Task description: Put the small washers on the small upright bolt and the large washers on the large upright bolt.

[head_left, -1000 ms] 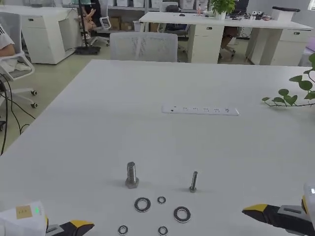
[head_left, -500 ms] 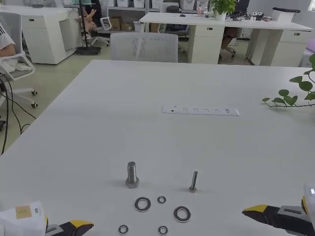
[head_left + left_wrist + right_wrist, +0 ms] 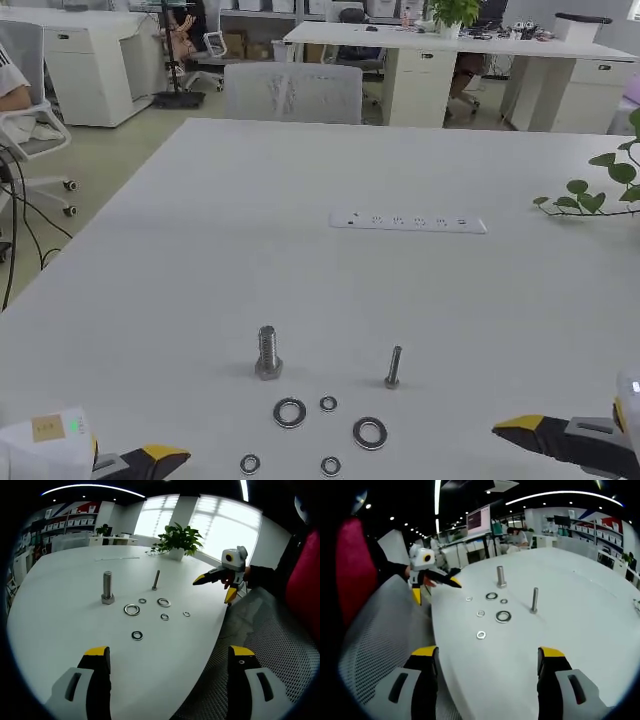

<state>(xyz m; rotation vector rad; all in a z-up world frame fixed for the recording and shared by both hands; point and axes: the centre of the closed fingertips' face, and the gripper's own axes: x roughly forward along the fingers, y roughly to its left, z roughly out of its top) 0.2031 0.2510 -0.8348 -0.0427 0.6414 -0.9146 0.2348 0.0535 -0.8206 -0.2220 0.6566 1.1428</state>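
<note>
On the white table the large upright bolt stands left of the small upright bolt. Two large washers lie flat in front of them, with several small washers around. My left gripper is open and holds nothing, low at the near left edge. The right gripper is open too, at the near right edge. From the left gripper view the large bolt, small bolt and washers lie ahead. The right gripper view has the bolts beyond the washers.
A white power strip lies mid-table behind the bolts. Plant leaves reach in from the right edge. A grey mesh chair stands at the far side, with office desks and seated people beyond.
</note>
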